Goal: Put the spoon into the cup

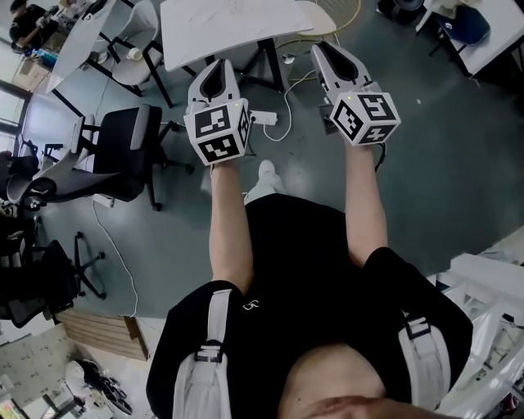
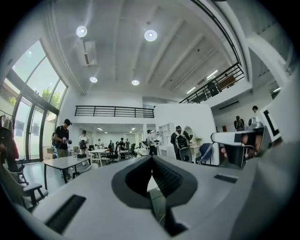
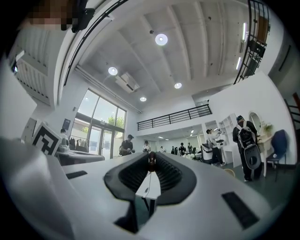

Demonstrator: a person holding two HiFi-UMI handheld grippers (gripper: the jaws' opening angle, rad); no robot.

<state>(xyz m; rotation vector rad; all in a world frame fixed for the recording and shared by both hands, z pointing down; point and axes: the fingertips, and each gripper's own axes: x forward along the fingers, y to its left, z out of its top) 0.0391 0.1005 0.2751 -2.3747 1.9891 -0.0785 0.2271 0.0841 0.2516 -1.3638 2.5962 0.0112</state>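
Note:
No cup shows in any view, and I cannot make out a spoon. The person holds both grippers out level, high above the floor. My left gripper [image 1: 214, 67] [image 2: 151, 159] has its jaws together at the tips, with nothing between them. My right gripper [image 1: 321, 49] [image 3: 151, 157] has its jaws nearly together, and a small dark red thing [image 3: 151, 160] sits pinched at the tips. What that thing is I cannot tell. Both grippers point toward a white table [image 1: 237, 24], whose edge lies just beyond the tips in the head view.
Below the hands lies a grey floor with white cables [image 1: 282, 123]. A black office chair [image 1: 123, 151] stands to the left and more chairs at the far left edge. In the gripper views there is a large hall with several people, tables and a balcony rail.

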